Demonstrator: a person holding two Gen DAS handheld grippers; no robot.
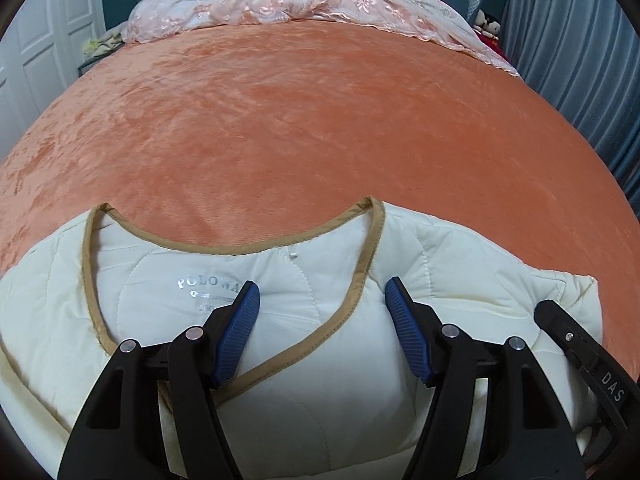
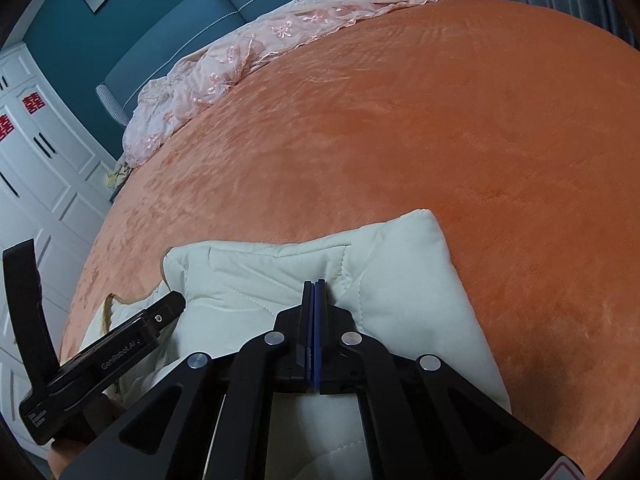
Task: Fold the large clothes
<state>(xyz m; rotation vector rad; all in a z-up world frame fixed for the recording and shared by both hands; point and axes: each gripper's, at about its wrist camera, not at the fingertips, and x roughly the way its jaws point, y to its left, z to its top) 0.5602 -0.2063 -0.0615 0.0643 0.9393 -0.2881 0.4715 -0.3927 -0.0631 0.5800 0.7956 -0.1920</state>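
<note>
Cream quilted jacket (image 1: 304, 360) at orange bed (image 1: 304, 128) edge; my left tongs (image 1: 322, 308) gape over its collar, right tongs (image 2: 314, 292) closed, empty; open bedspread beyond.

Jacket lining (image 1: 208, 292), 9 o'clock of centre: silver print "POLOWA"; left gripper (image 2: 120, 350) body: "GenRobot.AI"; right gripper (image 1: 592, 368) body, 4 o'clock: "DAS"

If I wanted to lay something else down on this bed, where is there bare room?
The plush orange bedspread lies bare across its whole middle, between the cream quilted jacket at the near edge and the rumpled pink lace cover by the headboard. The near edge is crowded: both tongs, left and right, hang over the jacket.
</note>
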